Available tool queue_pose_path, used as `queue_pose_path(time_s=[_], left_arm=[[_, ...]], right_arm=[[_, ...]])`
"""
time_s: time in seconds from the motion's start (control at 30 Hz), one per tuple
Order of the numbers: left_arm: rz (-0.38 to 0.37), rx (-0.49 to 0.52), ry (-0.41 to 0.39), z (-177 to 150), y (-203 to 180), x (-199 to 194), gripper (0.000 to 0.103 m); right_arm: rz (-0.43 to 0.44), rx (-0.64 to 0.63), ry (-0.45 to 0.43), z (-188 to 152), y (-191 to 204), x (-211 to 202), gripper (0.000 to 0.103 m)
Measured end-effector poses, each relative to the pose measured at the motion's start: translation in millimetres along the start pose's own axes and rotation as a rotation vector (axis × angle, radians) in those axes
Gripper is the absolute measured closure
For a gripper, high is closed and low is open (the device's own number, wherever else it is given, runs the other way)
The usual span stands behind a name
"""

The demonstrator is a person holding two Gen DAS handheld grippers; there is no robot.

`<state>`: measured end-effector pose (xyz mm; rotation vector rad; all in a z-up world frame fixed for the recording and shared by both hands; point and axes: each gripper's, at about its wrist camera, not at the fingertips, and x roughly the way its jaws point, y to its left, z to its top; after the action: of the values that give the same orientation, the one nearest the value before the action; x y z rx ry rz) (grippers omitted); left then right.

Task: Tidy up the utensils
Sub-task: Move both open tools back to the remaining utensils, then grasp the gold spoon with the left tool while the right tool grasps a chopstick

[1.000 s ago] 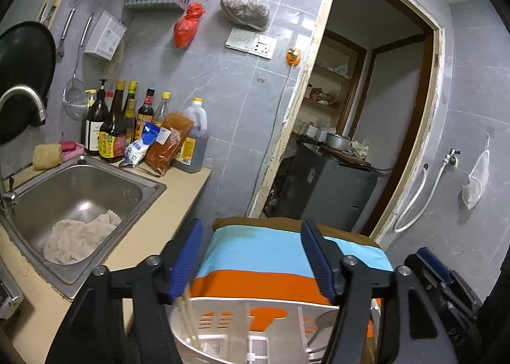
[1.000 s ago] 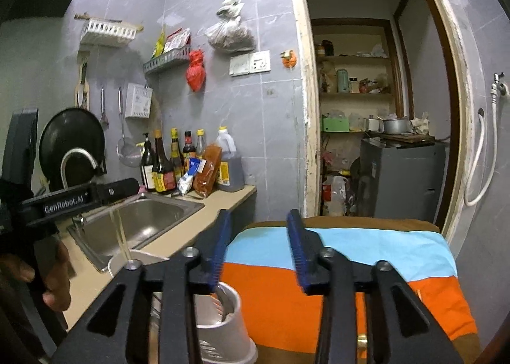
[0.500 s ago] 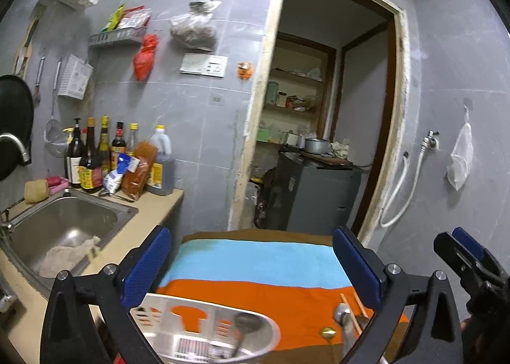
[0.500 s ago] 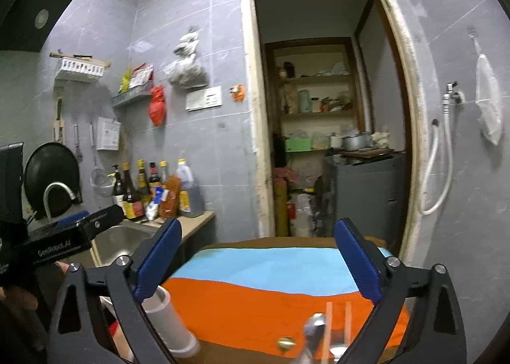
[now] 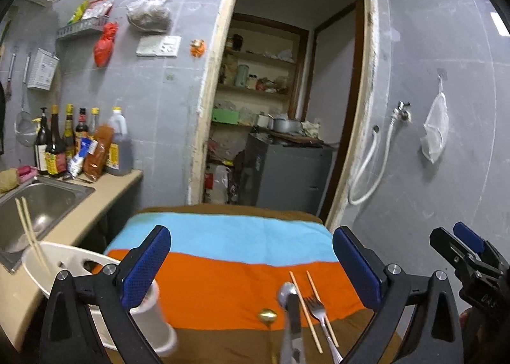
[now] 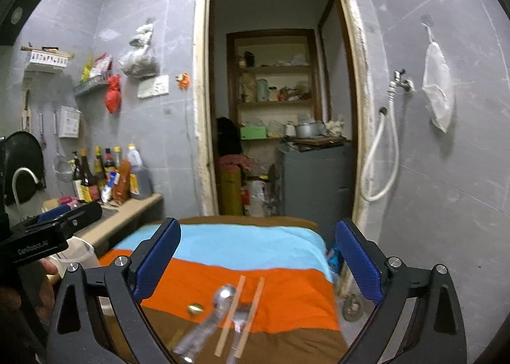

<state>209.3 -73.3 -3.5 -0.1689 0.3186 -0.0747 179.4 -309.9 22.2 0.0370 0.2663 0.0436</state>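
**Utensils lying loose on the striped cloth, both tongs spread wide and empty**

Utensils are sitting in a small cluster at the lower centre of both views, on the striped cloth (image 5: pixel 229 255) that is covering the table, where its orange band is meeting the brown one. The cloth is filling the lower middle of each frame, and its far blue band is lying bare, giving open room beyond the cluster. The right edge of the cloth is dropping away at the lower right of the right wrist view, close to the cluster, so a nudge that way is likely risking a fall.

The white holder (image 5: pixel 79 287) is standing at the lower left of the left wrist view, partly behind the left gripper (image 5: pixel 251 268); 2 chopsticks (image 5: pixel 30 233) are already leaning inside it, so it is probably serving as the sorting target.

The left gripper is hanging over the cloth with its jaws fully apart, holding nothing. The right gripper (image 6: pixel 258 265) is doing the same, framing the cluster between its blue pads.

Within the cluster, the silver spoon (image 5: pixel 291 309) is lying leftmost of the steel pieces, 2 loose chopsticks (image 5: pixel 306 309) are running beside it, the fork (image 5: pixel 320 316) is resting between them, and a small gold spoon (image 5: pixel 267 315) is sitting just left.
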Motion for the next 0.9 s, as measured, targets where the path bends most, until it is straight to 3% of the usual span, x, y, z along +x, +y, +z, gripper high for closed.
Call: queue_pose_path(time_s=[0.27, 0.53, 0.7, 0.9], left_arm=[[-0.014, 0.015, 0.117, -32, -16, 29, 0.001], [0.011, 0.037, 0.231, -59, -15, 56, 0.001], [-0.032, 0.021, 0.31, -72, -10, 74, 0.001], [-0.065, 0.02, 0.401, -86, -7, 97, 0.019]], right_arm=[[-0.026, 0.042, 0.097, -28, -40, 17, 0.007], [-0.002, 0.079, 0.191, -62, -54, 48, 0.007], [0.024, 0.089, 0.245, -80, -54, 68, 0.007], [0.065, 0.082, 0.304, -95, -51, 91, 0.007]])
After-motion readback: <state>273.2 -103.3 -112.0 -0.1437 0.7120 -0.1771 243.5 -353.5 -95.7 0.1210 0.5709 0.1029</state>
